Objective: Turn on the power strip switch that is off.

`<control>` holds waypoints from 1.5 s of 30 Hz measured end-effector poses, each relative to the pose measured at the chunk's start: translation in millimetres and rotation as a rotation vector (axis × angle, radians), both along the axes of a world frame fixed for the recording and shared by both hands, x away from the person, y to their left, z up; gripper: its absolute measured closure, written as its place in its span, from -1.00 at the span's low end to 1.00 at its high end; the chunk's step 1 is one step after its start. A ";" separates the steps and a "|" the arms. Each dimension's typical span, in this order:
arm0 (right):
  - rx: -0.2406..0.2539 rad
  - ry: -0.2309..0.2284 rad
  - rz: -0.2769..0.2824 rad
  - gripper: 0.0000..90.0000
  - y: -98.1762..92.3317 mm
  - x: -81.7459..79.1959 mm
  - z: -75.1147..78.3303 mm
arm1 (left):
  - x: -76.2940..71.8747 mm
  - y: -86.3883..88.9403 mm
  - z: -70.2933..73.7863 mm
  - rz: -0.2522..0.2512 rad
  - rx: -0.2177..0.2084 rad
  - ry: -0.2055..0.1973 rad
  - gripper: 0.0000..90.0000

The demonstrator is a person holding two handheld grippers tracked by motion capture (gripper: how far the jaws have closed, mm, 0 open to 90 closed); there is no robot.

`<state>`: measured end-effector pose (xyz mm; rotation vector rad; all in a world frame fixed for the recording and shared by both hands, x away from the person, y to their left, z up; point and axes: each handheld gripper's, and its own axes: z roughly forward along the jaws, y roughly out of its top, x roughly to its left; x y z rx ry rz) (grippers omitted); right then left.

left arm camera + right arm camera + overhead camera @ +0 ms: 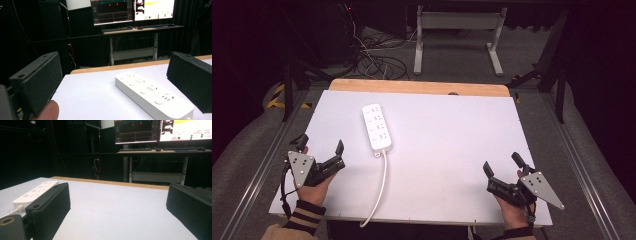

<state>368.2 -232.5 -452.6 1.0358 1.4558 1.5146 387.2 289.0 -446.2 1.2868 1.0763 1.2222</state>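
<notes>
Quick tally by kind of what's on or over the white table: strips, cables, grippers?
Power strip: 1, white, four socket groups
Cable from the strip: 1, white
Grippers: 2, left gripper and right gripper, both with jaws apart and holding nothing
Total: 4

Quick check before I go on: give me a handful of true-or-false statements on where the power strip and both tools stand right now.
1. The left tool is open. True.
2. The right tool is shut on the cord. False: it is open and holds nothing.
3. The power strip lies on the white table, nearer the left tool. True.
4. The strip's cord runs toward the far edge of the table. False: it runs to the near edge and drops over it.
5. A plug sits in one of the strip's sockets. False: all sockets are free.
</notes>
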 end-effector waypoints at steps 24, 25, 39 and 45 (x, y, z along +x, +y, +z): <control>0.000 -0.001 0.014 -0.87 3.7 1.5 1.0 | -1.9 3.3 -2.1 0.009 0.012 0.010 -0.99; 0.000 -0.001 0.013 -0.87 3.6 1.4 1.1 | -1.5 3.1 -2.3 0.007 0.015 0.011 -0.99; -0.003 -0.001 0.004 -0.87 1.4 -0.5 0.8 | 1.6 0.6 -2.6 -0.005 0.019 0.021 -0.99; -0.003 -0.001 0.005 -0.87 1.8 -0.5 0.8 | 1.6 0.7 -2.6 -0.006 0.019 0.022 -0.99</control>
